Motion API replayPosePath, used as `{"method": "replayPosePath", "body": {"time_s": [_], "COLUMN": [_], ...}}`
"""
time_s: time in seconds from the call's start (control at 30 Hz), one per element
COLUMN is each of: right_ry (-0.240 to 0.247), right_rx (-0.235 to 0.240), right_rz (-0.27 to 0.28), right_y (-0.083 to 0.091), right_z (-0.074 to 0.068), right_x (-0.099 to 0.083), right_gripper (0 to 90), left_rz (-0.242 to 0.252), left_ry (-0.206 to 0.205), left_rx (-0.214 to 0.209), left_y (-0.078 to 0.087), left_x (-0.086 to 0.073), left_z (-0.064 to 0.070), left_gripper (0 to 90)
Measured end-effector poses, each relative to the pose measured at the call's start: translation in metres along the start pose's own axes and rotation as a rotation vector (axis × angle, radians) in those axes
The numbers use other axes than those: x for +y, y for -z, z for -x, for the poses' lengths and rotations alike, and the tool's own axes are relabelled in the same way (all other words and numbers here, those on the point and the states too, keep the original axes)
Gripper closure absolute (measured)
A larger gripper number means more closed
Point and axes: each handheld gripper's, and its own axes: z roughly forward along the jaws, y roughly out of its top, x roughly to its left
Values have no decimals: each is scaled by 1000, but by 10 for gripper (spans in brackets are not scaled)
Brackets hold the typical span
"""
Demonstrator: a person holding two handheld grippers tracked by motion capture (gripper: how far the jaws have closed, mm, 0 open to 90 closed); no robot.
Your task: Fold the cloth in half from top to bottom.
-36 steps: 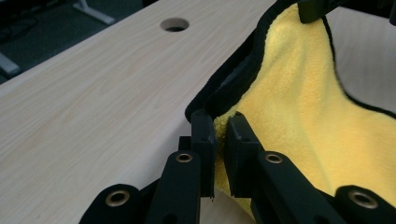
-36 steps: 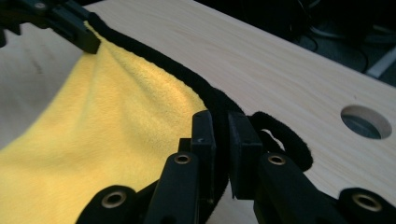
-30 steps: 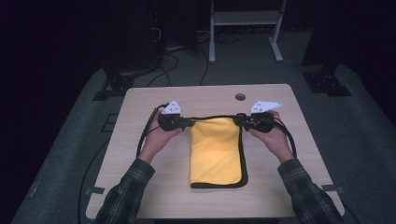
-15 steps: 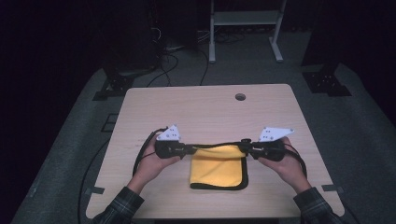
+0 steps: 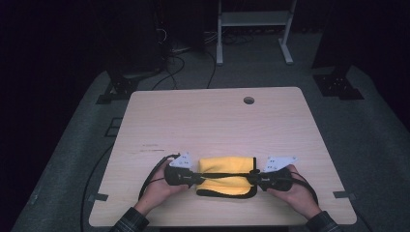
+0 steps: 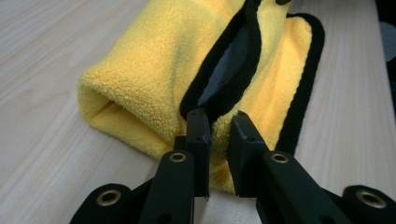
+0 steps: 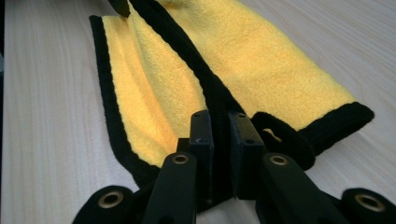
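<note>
A yellow cloth (image 5: 225, 166) with black trim lies folded near the table's front edge. My left gripper (image 5: 196, 180) is at its left end and my right gripper (image 5: 251, 179) at its right end, with the black top edge stretched taut between them. In the left gripper view the gripper (image 6: 219, 119) is shut on the black hem where the yellow cloth (image 6: 140, 79) folds over. In the right gripper view the gripper (image 7: 219, 116) is shut on the black border of the cloth (image 7: 261, 60), whose upper layer lies over a lower one.
The light wooden table (image 5: 217, 121) has a round cable hole (image 5: 249, 100) at the back right. Behind the table stand a white metal frame (image 5: 251, 29) and dark equipment, with cables on the grey floor.
Both grippers have drawn the cloth's far edge toward the person, from mid-table to the front edge. The cloth has folded over itself and now looks much shorter.
</note>
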Motion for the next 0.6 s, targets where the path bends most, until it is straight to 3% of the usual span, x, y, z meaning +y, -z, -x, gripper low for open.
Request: {"method": "replayPosePath", "body": {"time_s": [0.03, 0.07, 0.1, 0.13, 0.27, 0.33, 0.37, 0.4, 0.47, 0.53, 0.57, 0.6], "right_ry": [14, 14, 36, 42, 76, 76, 62, 50, 39, 4, -7, -7], "right_rx": [-21, -21, -49, -69, -140, -144, -132, -114, -100, -51, -45, -45], "right_rz": [-11, -11, -16, -13, -24, -22, -16, -6, 10, 81, 104, 104], "right_y": [-5, -5, -9, -12, -21, -23, -21, -18, -13, 5, 11, 11], "right_z": [3, 3, 8, 11, 23, 25, 27, 26, 26, 24, 24, 24], "right_x": [2, 2, 6, 9, 20, 21, 23, 23, 23, 25, 27, 27], "right_gripper": [801, 801, 798, 797, 783, 767, 689, 654, 624, 575, 569, 569], "left_rz": [-1, -1, -5, -4, 4, 1, 5, 51, 71, 94, 126, 126], "left_ry": [-2, -2, -15, -18, -1, -5, -2, 27, 40, 41, 48, 48], "left_rx": [33, 33, 85, 110, 131, 126, 122, 101, 96, 89, 87, 87], "left_y": [-2, -2, -4, -4, -7, -6, -4, 1, 6, 14, 23, 23], "left_x": [2, 2, 5, 7, 8, 8, 8, 7, 7, 9, 13, 13], "left_z": [-1, -1, -5, -8, -13, -13, -12, -11, -11, -11, -11, -11], "left_gripper": [788, 784, 779, 772, 749, 729, 659, 622, 590, 556, 551, 546]}}
